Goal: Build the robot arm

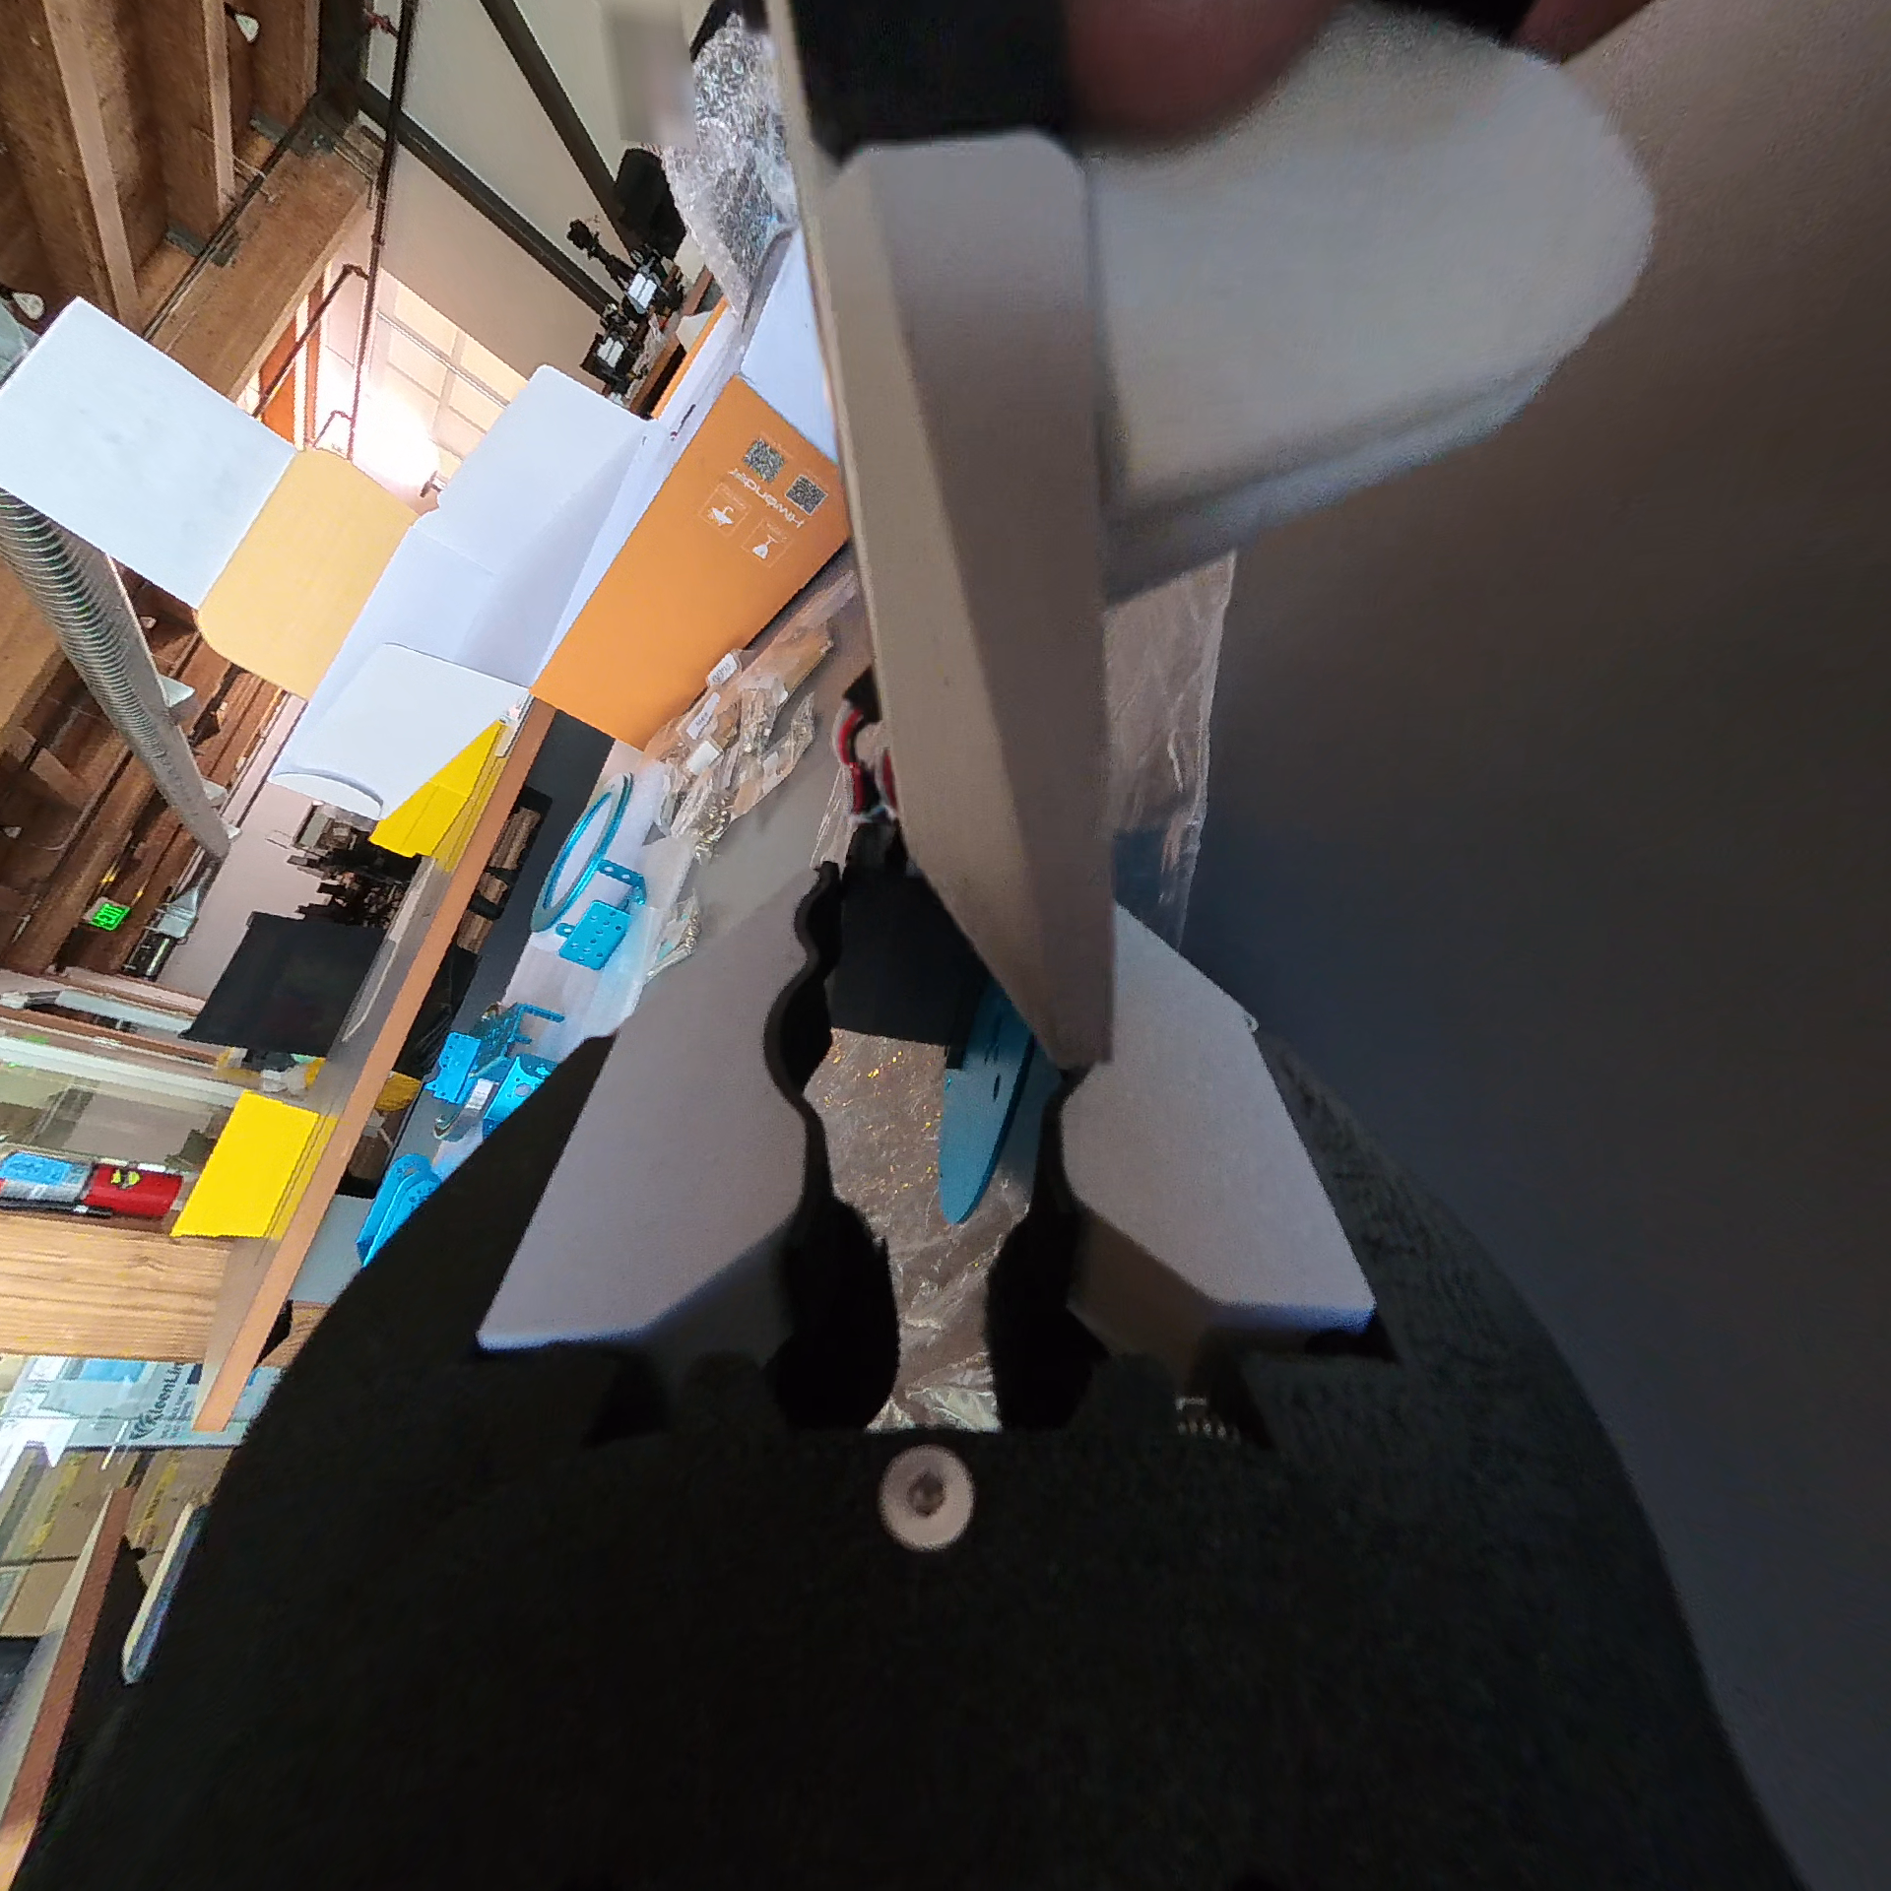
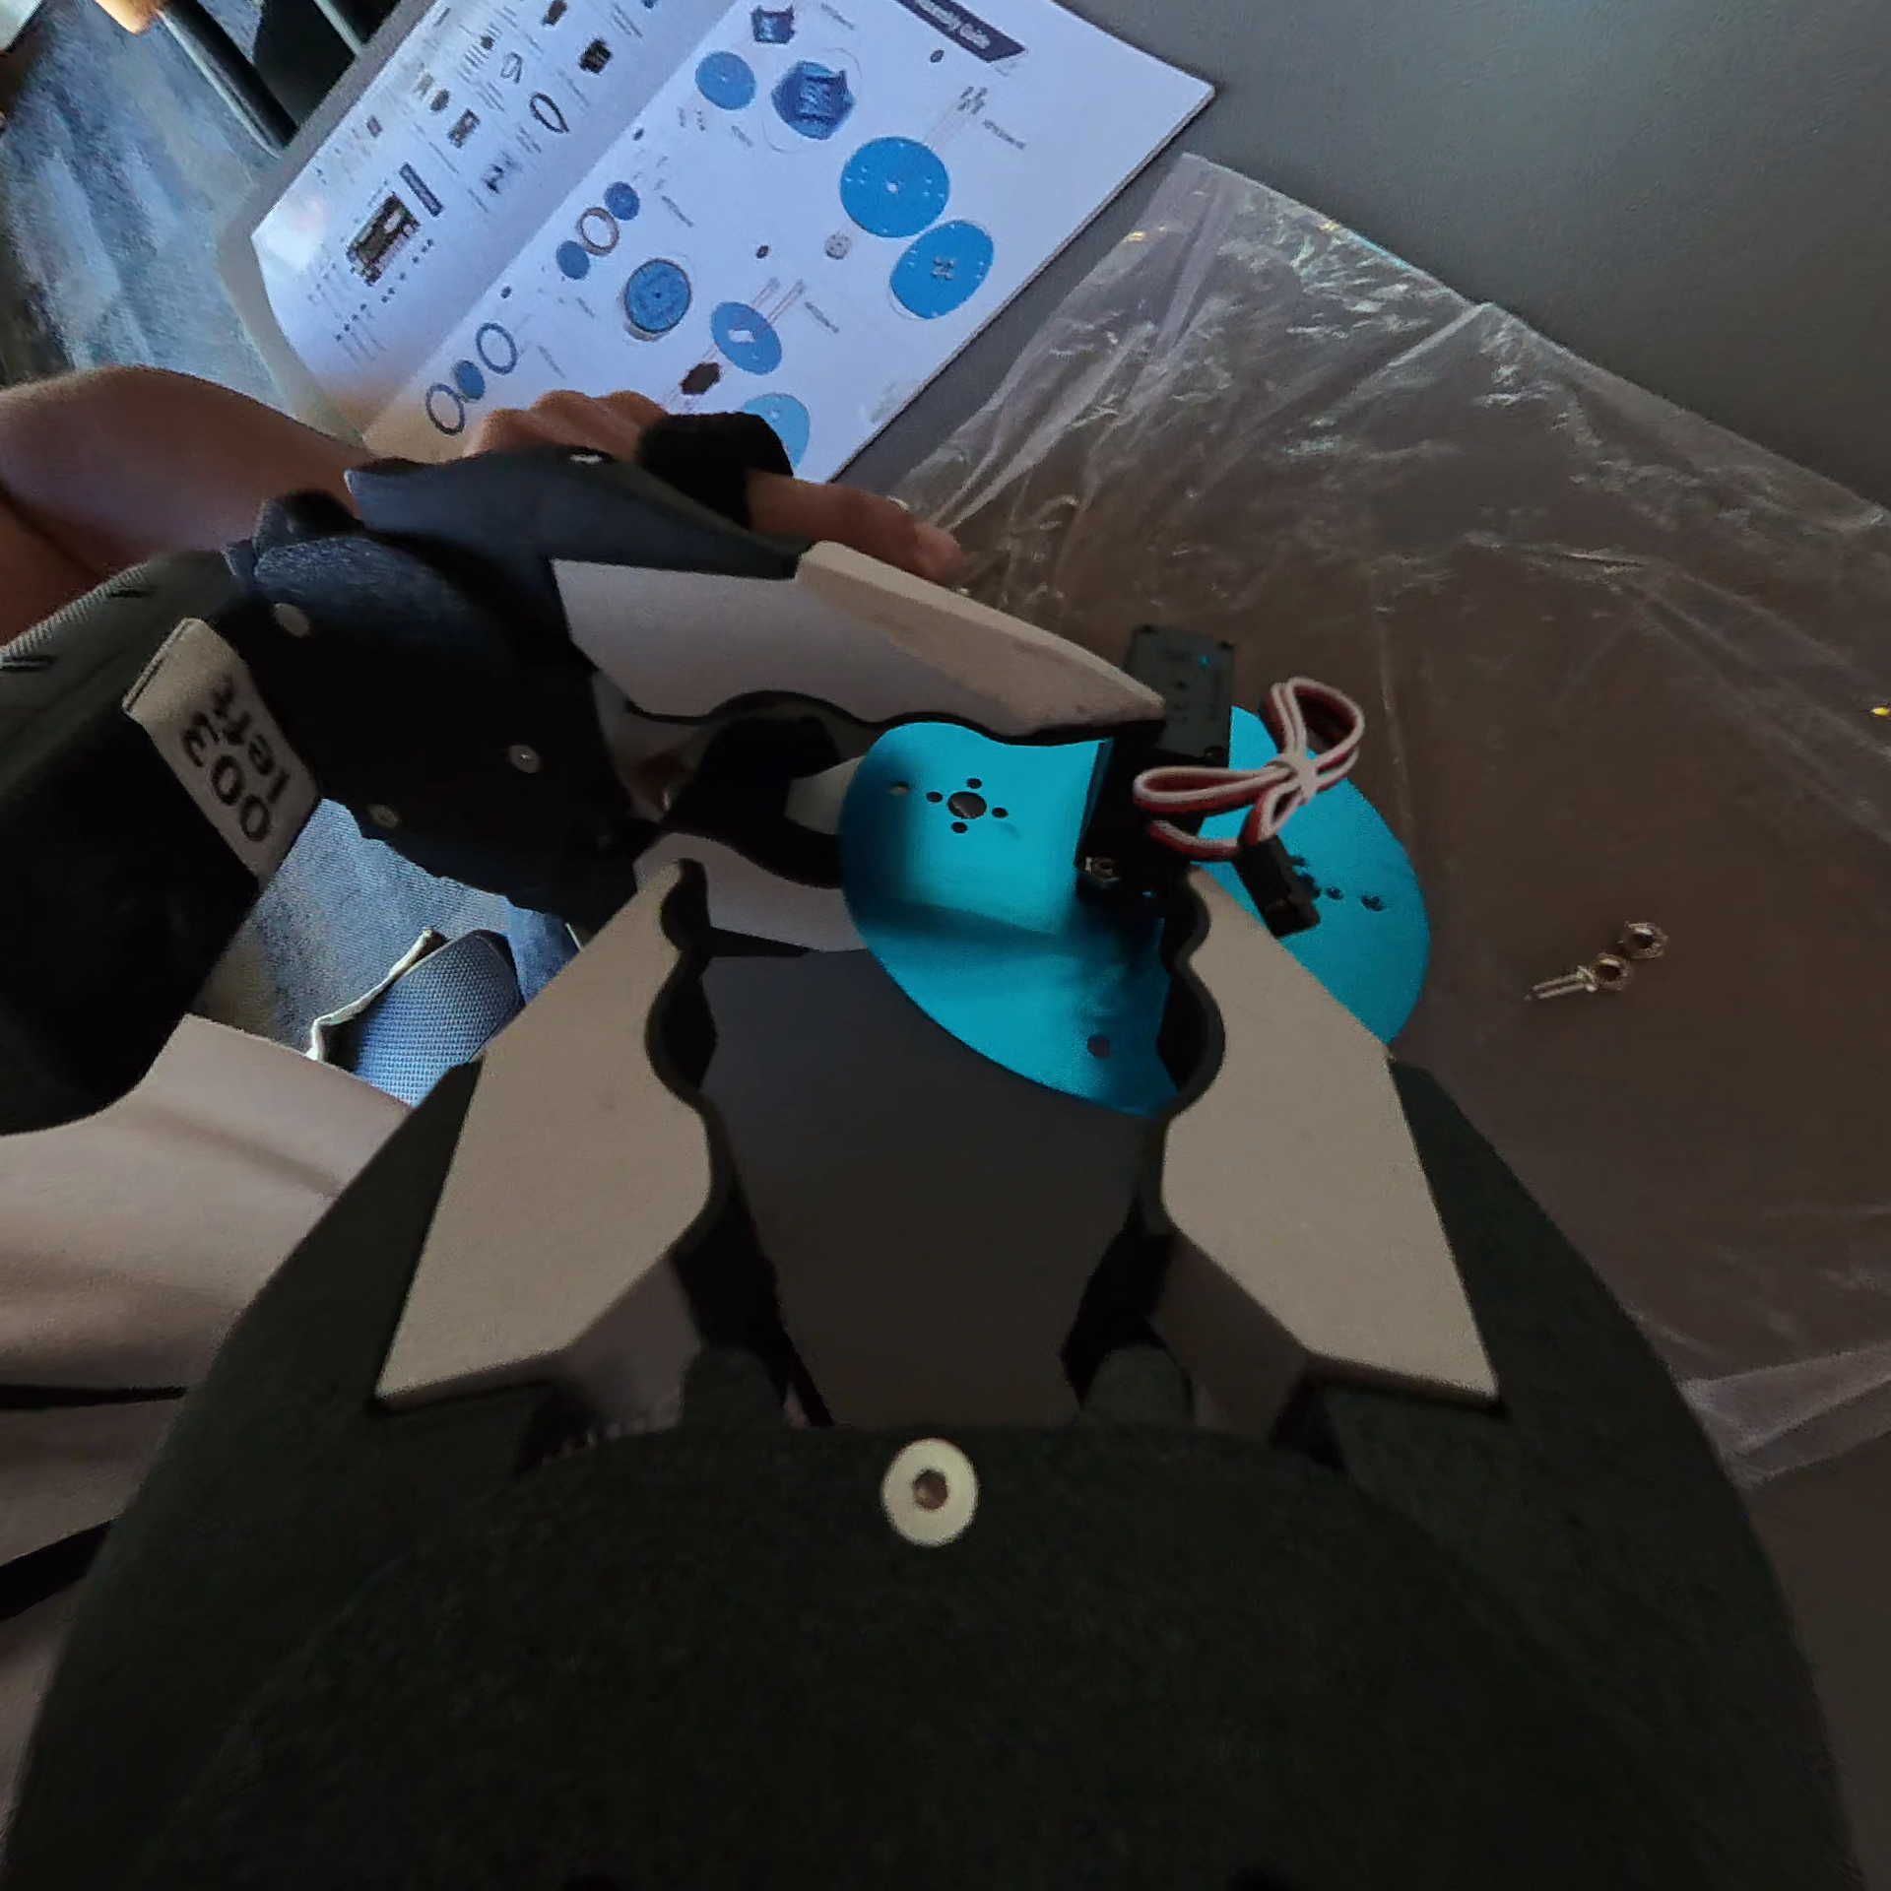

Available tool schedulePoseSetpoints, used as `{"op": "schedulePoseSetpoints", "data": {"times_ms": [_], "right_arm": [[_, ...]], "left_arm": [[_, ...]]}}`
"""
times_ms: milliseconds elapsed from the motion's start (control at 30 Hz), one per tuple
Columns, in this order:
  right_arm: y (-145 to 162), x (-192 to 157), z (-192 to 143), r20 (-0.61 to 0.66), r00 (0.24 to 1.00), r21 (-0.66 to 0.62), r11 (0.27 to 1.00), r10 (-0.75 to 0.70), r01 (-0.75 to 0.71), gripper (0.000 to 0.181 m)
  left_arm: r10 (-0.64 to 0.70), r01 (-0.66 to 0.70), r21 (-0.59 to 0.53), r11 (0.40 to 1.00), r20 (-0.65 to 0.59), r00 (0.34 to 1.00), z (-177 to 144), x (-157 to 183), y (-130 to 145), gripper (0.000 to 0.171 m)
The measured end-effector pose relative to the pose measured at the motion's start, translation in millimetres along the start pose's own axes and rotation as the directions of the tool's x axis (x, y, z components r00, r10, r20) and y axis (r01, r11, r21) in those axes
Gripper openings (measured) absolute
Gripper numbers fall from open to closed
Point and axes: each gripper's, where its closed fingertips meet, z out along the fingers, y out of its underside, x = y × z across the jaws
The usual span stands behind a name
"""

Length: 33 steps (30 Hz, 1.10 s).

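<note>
Right wrist view — screws (image 2: 1596,962) beside disc (image 2: 982,921) (on plastic (image 2: 1433,532)).

Blues, blacks and pale greys at my fingertips

My right gripper (image 2: 926,982) has pale grey fingers on a black speckled body, and my left gripper (image 2: 982,721) is coloured the same; the round plate (image 2: 972,900) is bright metallic turquoise, the small block (image 2: 1177,706) on it black, its bundled wire (image 2: 1259,778) striped red and white; the plastic sheet (image 2: 1433,532) is clear and glossy, the leaflet (image 2: 716,205) white with blue discs, the box (image 1: 696,553) orange and white.
</note>
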Motion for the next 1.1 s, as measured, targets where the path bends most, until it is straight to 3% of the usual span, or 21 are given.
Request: {"op": "schedulePoseSetpoints", "data": {"times_ms": [133, 233, 333, 467, 867, 1000, 1100], "right_arm": [[0.2, -6.7, -0.5, 0.039, 0.999, 0.001, 1.0, 0.018, -0.018, 0.082], [0.5, -13.7, -9.8, 0.092, 0.996, -0.002, 1.0, 0.023, -0.023, 0.059], [0.3, 0.9, -9.9, -0.006, 1.0, 0.011, 1.0, -0.001, 0.001, 0.076], [-0.1, -1.9, 0.0, 0.028, 1.0, 0.011, 1.0, 0.012, -0.012, 0.085], [3.2, 0.3, -3.2, 0.001, 1.0, -0.022, 1.0, 0.002, -0.002, 0.076], [3.4, -1.2, 3.2, -0.012, 1.0, -0.023, 1.0, -0.021, 0.021, 0.085], [2.0, -4.3, 0.9, -0.003, 1.0, -0.005, 1.0, 0.004, -0.004, 0.079]], "left_arm": [[-0.007, 0.007, 0.008, 1.0, -0.003, 1.0, -0.1, 0.5, -0.4, 0.038], [-0.02, 0.02, -0.002, 1.0, 0.003, 1.0, 1.0, -2.5, 1.8, 0.037], [-0.019, 0.019, -0.001, 1.0, 0.002, 1.0, 1.0, -2.5, 2.0, 0.037], [-0.002, 0.002, -0.004, 1.0, 0.005, 1.0, 1.4, -0.4, 1.2, 0.037], [-0.015, 0.016, 0.011, 1.0, -0.008, 1.0, 1.5, 4.0, -2.7, 0.037], [-0.003, 0.003, 0.004, 1.0, -0.003, 1.0, 1.7, 5.1, -0.9, 0.038], [-0.015, 0.015, 0.012, 1.0, -0.01, 1.0, 2.0, 6.1, -1.9, 0.038]]}}
